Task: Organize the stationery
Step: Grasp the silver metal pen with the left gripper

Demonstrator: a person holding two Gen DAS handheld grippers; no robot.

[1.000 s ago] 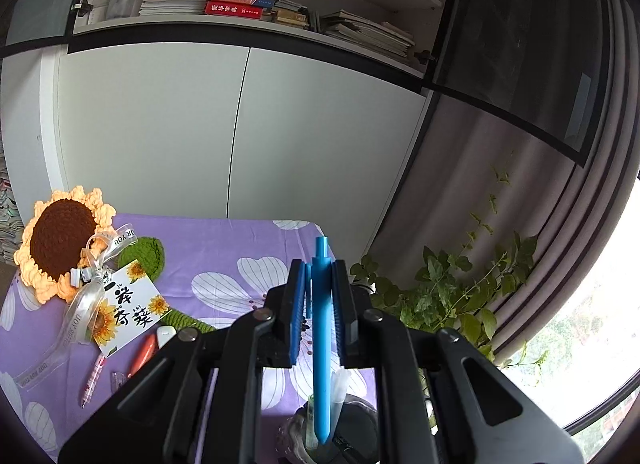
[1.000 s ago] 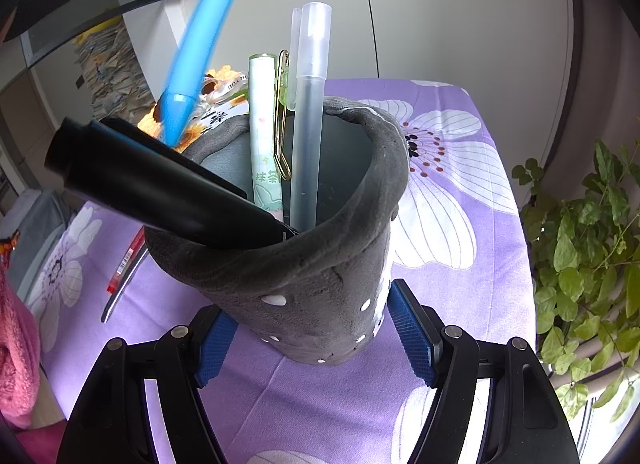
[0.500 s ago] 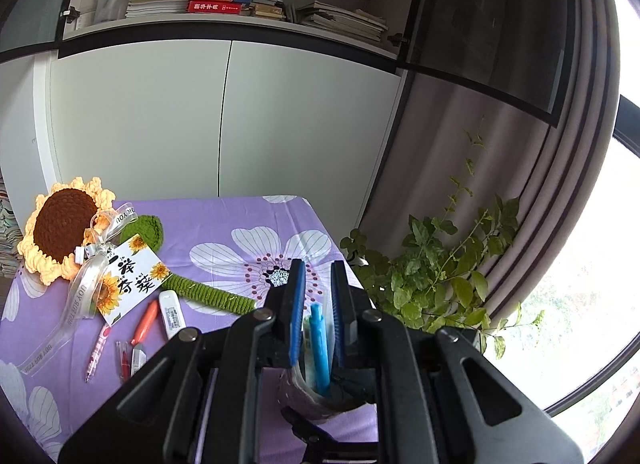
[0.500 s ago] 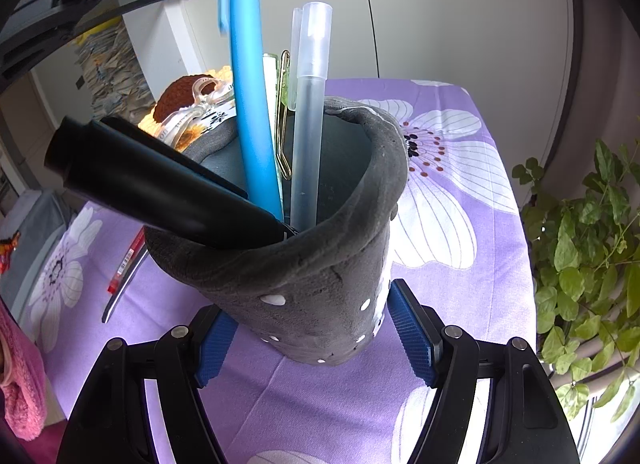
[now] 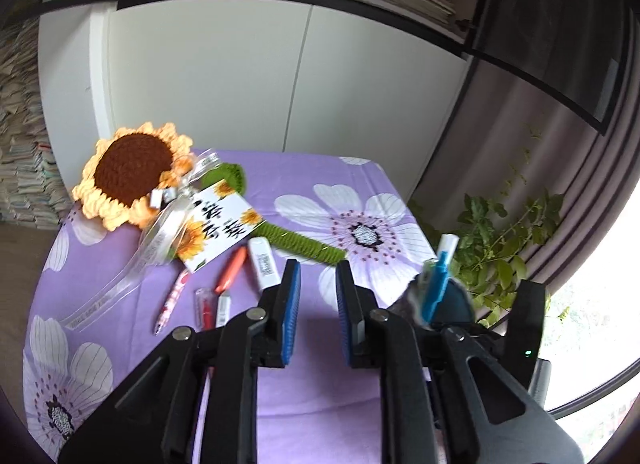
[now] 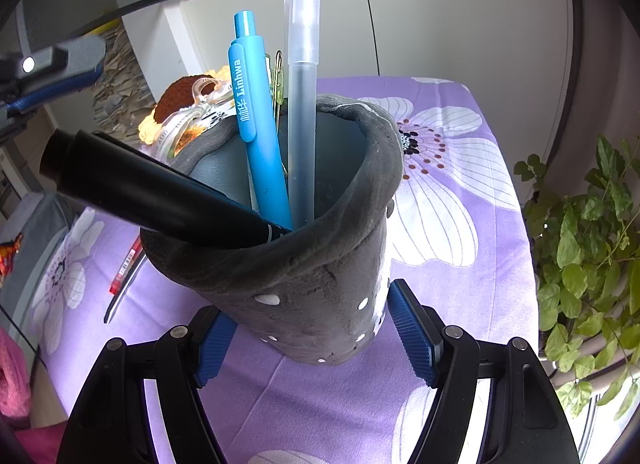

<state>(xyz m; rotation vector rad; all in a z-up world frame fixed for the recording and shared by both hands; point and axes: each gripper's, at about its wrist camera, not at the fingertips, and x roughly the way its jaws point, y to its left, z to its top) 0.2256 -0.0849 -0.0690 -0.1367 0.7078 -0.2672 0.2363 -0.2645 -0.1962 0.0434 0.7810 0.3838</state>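
Our left hand-held gripper (image 5: 316, 306) is opening its jaws with nothing between them, above the purple flowered counter (image 5: 320, 404); loose pens (image 5: 230, 270) lie far left of it, and the blue pen (image 5: 436, 288) stands in the grey pen holder (image 5: 412, 296) at right. From the right wrist we see our right hand-held gripper (image 6: 308, 338) clenched on the grey pen holder (image 6: 320, 284), which carries the blue pen (image 6: 256, 120), a frosted pen (image 6: 302, 104) and a black marker (image 6: 152, 192).

Pens (image 6: 260, 136) upright in holder (image 6: 320, 284), loose stationery (image 5: 232, 276) probably left of it
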